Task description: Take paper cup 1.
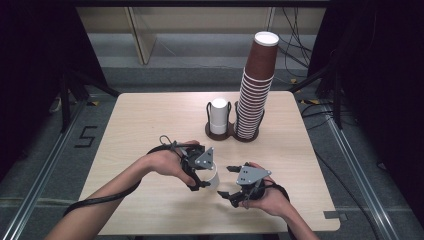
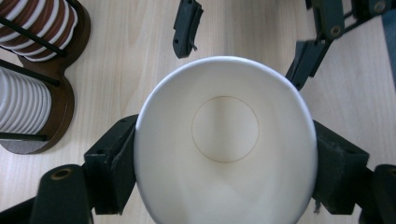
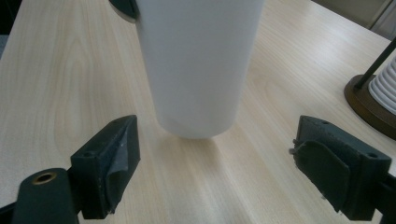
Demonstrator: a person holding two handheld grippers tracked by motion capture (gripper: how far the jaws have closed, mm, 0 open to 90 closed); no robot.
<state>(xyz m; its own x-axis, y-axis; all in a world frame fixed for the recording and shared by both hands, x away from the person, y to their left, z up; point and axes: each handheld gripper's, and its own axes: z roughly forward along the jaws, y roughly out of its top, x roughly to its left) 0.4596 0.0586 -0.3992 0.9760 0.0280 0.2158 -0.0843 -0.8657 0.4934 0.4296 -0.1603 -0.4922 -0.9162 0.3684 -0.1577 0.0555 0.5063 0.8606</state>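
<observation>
At the near edge of the wooden table [image 1: 150, 115], a white paper cup [image 1: 212, 176] is clamped by its rim between the jaws of the left gripper [image 1: 200, 175]; the cup's mouth is pressed slightly oval, and it is held just above the tabletop. Just beside it, the right gripper [image 1: 231, 186] is seen with its jaws spread wide and nothing between them, the cup just ahead of them. Farther back, a two-slot cup holder [image 1: 231, 134] is stood, with a short white stack [image 1: 218, 116] and a tall stack of brown cups [image 1: 256, 85].
</observation>
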